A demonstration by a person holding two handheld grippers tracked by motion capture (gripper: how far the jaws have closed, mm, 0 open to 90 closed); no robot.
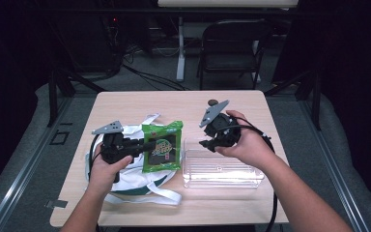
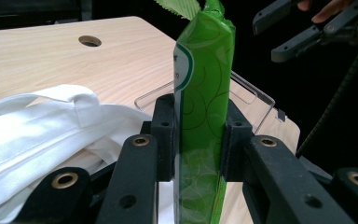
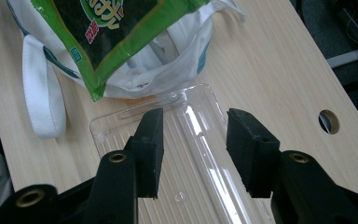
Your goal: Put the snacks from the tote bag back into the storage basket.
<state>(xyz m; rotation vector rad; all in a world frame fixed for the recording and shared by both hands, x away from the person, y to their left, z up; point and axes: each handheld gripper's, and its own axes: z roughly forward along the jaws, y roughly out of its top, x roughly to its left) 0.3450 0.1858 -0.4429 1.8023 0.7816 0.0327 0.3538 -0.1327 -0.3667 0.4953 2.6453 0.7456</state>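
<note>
The person's left hand holds the left tool, its jaws closed on a green snack packet above a white cloth bag. The right hand keeps the right tool open and empty over a clear plastic tray. The wooden bench stands before a dark chair, probably folding.

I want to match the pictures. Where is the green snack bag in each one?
High view: green snack bag left of centre, above the white cloth bag.
Left gripper view: centre, edge-on, clamped by the left tool.
Right gripper view: top left.
Shared landmark: clear plastic tray.
</note>
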